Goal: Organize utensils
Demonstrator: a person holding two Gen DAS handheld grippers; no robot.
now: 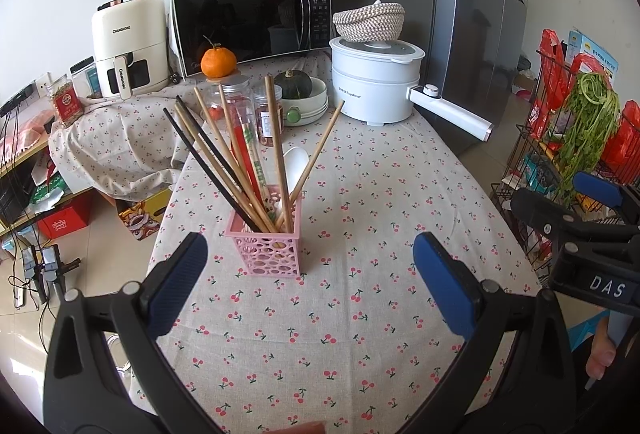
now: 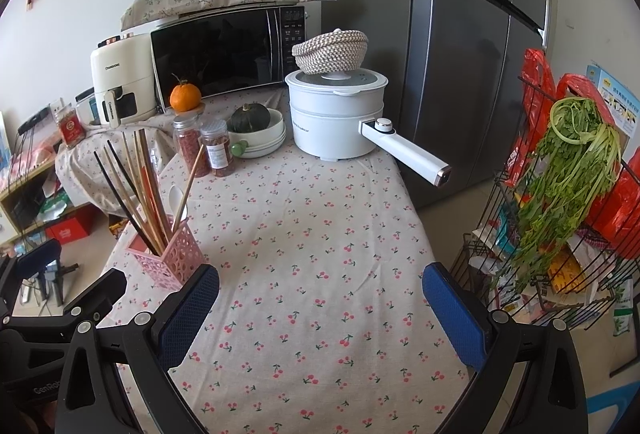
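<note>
A pink perforated holder (image 1: 267, 246) stands on the cherry-print tablecloth (image 1: 360, 193), straight ahead of my left gripper (image 1: 308, 274). It holds several chopsticks (image 1: 228, 153), wooden, black and red, plus a white spoon (image 1: 295, 163). The left gripper is open and empty, a short way in front of the holder. In the right wrist view the holder (image 2: 172, 258) stands at the left, beside the left finger of my right gripper (image 2: 320, 302), which is open and empty over bare cloth. The right gripper also shows at the right edge of the left wrist view (image 1: 592, 218).
At the table's far end stand a white electric pot (image 1: 374, 83) with a long handle, a bowl with a green squash (image 1: 298, 89), two spice jars (image 1: 268, 113), an orange, a microwave (image 1: 252, 17) and an air fryer. A wire rack with greens (image 2: 560, 193) stands right.
</note>
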